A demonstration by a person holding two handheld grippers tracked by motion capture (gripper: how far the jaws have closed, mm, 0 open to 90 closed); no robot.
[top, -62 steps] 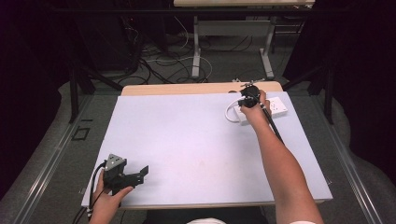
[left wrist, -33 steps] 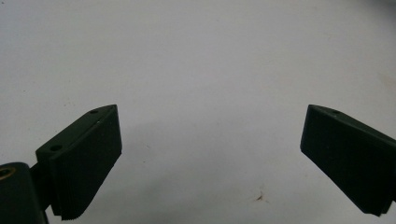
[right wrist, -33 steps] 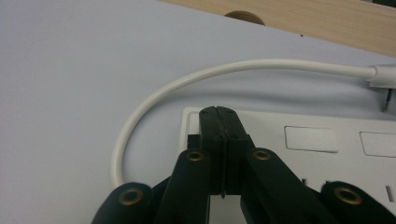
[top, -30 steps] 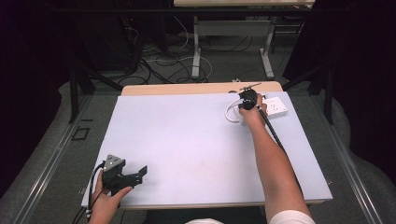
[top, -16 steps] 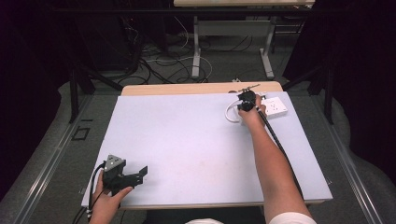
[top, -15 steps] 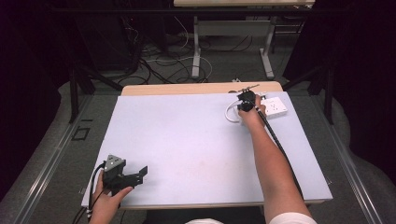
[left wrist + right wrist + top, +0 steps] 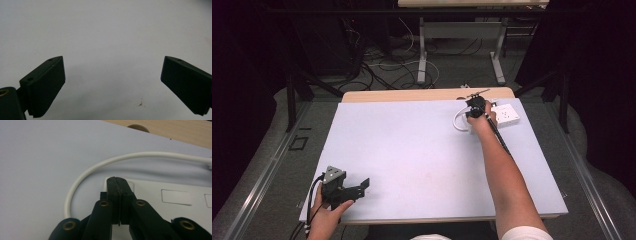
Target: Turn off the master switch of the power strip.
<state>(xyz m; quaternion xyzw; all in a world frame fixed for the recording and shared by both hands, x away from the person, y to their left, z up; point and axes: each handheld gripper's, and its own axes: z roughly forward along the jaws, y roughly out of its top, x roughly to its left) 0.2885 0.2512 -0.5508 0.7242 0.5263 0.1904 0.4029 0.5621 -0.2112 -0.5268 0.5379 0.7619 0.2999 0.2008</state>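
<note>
One white power strip (image 7: 175,195) with one white cable (image 7: 82,173) lies at the bench's (image 7: 422,150) far right corner. Right tool (image 7: 117,182), jaws closed empty, tips upon it; left tool (image 7: 112,82) wide open, empty.

Hidden and cut-off parts, all three views

In the right gripper view the closed fingers (image 7: 117,185) cover the near end of the white power strip (image 7: 175,197); whether their tips touch it cannot be told. The strip runs off the right edge, and its white cable (image 7: 82,176) passes behind the gripper at the bottom. In the high view the strip (image 7: 506,114) is too small to read its sockets, and the right hand (image 7: 482,120) hides its near end. In the left gripper view both fingers (image 7: 46,85) are cut by the lower edge, the right one also by the side edge. The high view crops the left hand (image 7: 324,217) at the bottom.
</note>
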